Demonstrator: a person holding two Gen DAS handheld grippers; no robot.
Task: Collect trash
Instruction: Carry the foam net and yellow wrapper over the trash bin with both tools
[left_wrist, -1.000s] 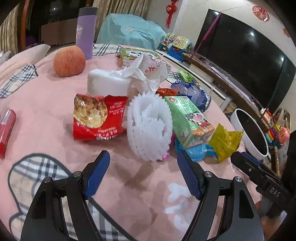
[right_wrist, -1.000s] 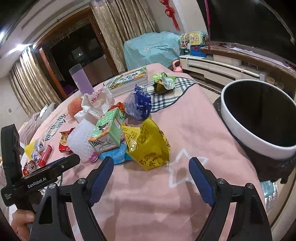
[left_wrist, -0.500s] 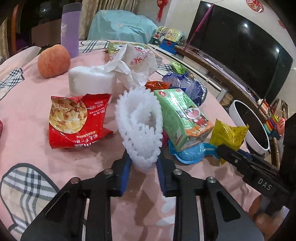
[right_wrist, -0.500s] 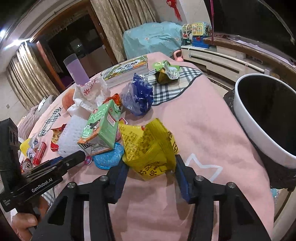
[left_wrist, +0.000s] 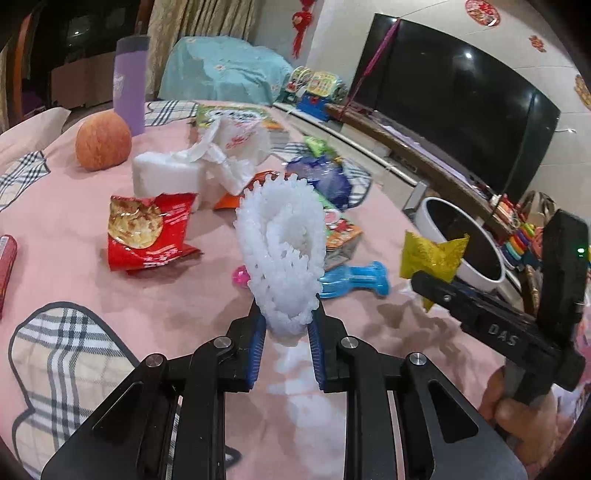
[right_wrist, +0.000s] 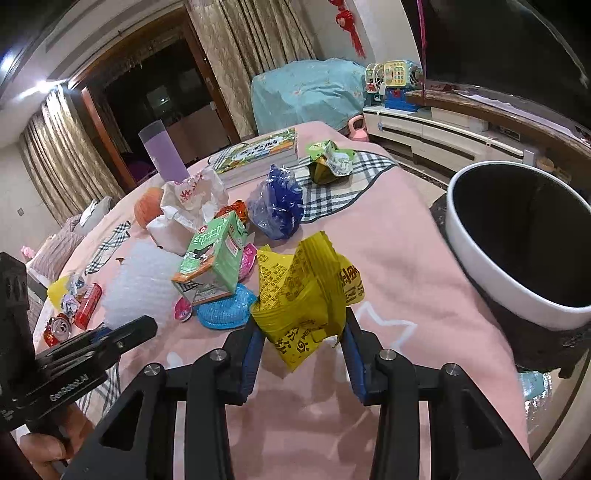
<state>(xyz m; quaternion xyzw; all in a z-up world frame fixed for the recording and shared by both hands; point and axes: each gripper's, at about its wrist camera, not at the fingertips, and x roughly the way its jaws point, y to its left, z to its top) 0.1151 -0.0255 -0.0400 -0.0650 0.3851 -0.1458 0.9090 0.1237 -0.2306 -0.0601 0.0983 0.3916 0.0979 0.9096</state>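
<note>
My left gripper (left_wrist: 286, 332) is shut on a white foam fruit net (left_wrist: 282, 247) and holds it raised above the pink tablecloth (left_wrist: 74, 280). My right gripper (right_wrist: 301, 350) is shut on a crumpled yellow wrapper (right_wrist: 304, 295), also lifted off the cloth; the wrapper also shows in the left wrist view (left_wrist: 430, 254). A white trash bin (right_wrist: 517, 240) with a dark inside stands to the right, beyond the table edge. Other trash lies on the table: a red chip bag (left_wrist: 147, 232), a green carton (right_wrist: 212, 258), a blue plastic bag (right_wrist: 277, 206) and a blue wrapper (right_wrist: 225, 310).
An orange fruit (left_wrist: 103, 140), a purple cup (left_wrist: 129, 85), a white block with a crumpled bag (left_wrist: 207, 166), a stack of books (right_wrist: 258, 155) and a green wrapper (right_wrist: 330, 160) sit further back. A red can (right_wrist: 55, 328) lies at the left. A TV (left_wrist: 461, 99) stands at the right.
Both grippers closed from open, the left on the foam net and the right on the yellow wrapper. Both then lifted their items off the cloth.
</note>
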